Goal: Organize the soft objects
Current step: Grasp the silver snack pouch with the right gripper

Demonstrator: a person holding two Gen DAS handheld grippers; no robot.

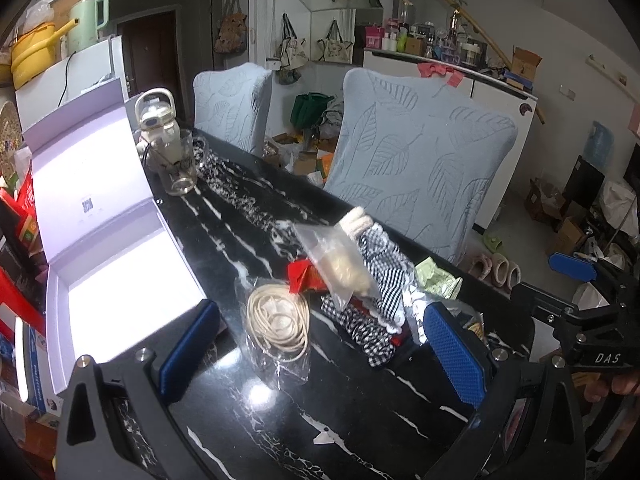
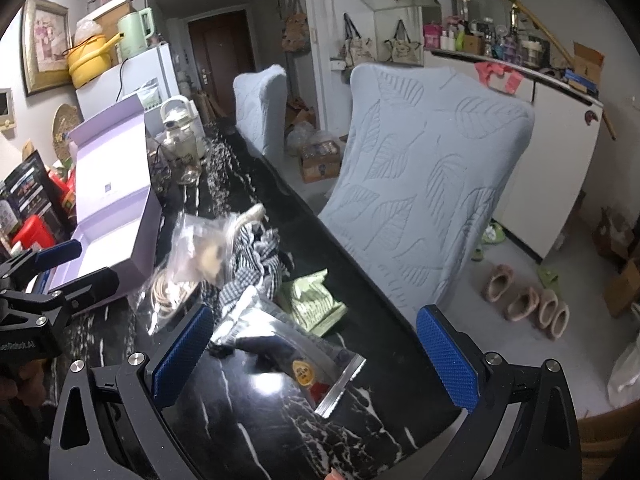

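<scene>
A pile of soft things lies on the black marble table (image 1: pixel 352 412): a checked black-and-white cloth (image 1: pixel 380 280) (image 2: pixel 256 268), a clear bag with a beige lump (image 1: pixel 340 264) (image 2: pixel 200 252), a red packet (image 1: pixel 304 276), a bagged coil of cream cord (image 1: pixel 278 320) (image 2: pixel 168 292), a green packet (image 1: pixel 438 280) (image 2: pixel 316 300) and a shiny clear packet (image 2: pixel 296 356). An open lilac box (image 1: pixel 116 280) (image 2: pixel 112 208) stands at the left. My left gripper (image 1: pixel 320 360) is open and empty, just short of the cord bag. My right gripper (image 2: pixel 316 356) is open and empty, with the shiny packet between its fingers.
A glass mug (image 1: pixel 180 168) and a white kettle (image 1: pixel 156 120) stand at the table's far end. Two chairs with pale blue covers (image 1: pixel 416 176) (image 2: pixel 424 184) line the table's far side. Boxes and clutter (image 1: pixel 20 216) crowd the left edge. Slippers (image 2: pixel 524 300) lie on the floor.
</scene>
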